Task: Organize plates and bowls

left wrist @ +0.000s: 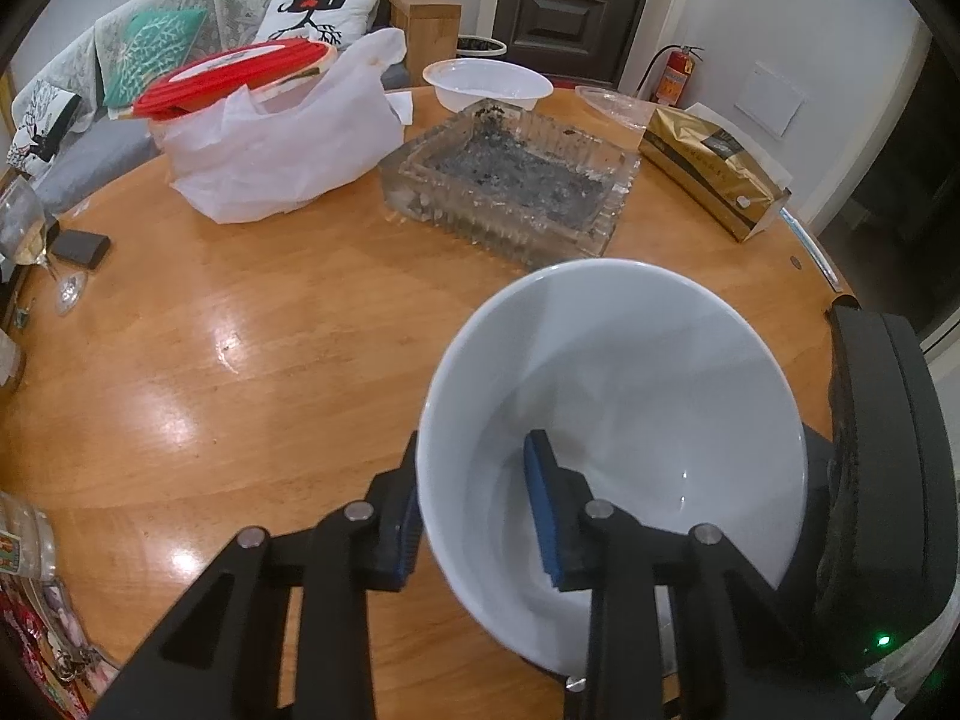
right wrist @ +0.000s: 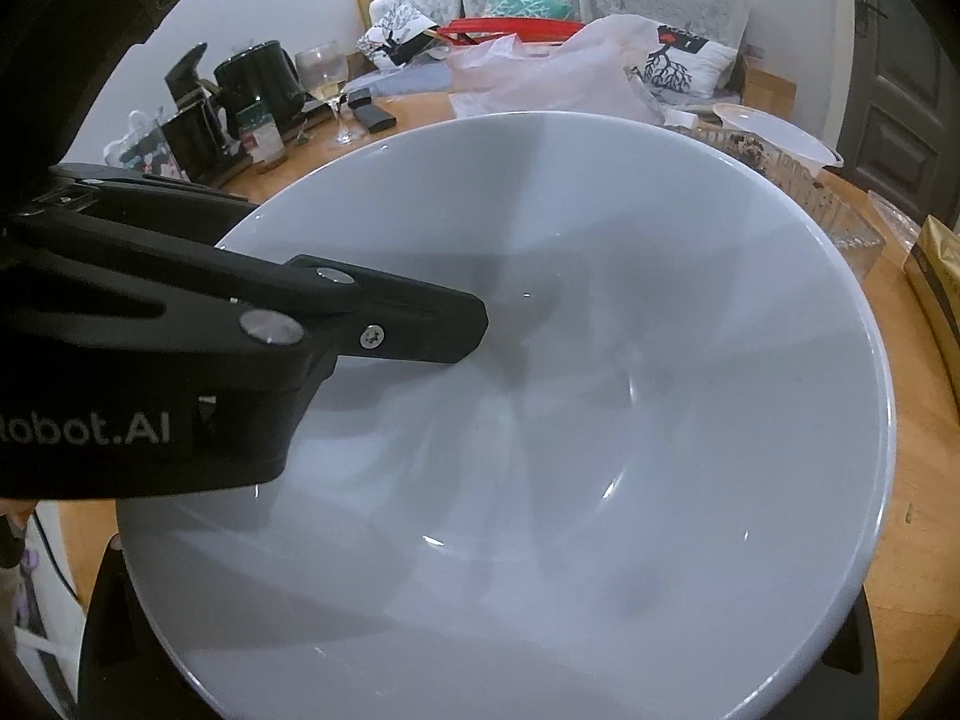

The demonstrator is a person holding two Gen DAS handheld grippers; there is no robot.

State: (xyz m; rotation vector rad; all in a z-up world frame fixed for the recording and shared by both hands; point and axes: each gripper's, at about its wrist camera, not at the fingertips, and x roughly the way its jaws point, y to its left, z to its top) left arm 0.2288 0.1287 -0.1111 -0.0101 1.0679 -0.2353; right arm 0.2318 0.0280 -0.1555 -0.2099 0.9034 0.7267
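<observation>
My left gripper (left wrist: 474, 516) pinches the bowl (left wrist: 618, 420) wall at lower right; that thin rim grip could slip. The right gripper's state I cannot tell.

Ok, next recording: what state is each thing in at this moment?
White bowl: empty, tilted, wall pinched by the left gripper.
Right gripper: its own fingers barely in view, state unclear.
Glass ashtray: dirty with ash.
Wine glass: upright, a little pale liquid inside.
Plastic bowl: upright, looks empty.
Red-lidded container: in white bag, lid on.
</observation>
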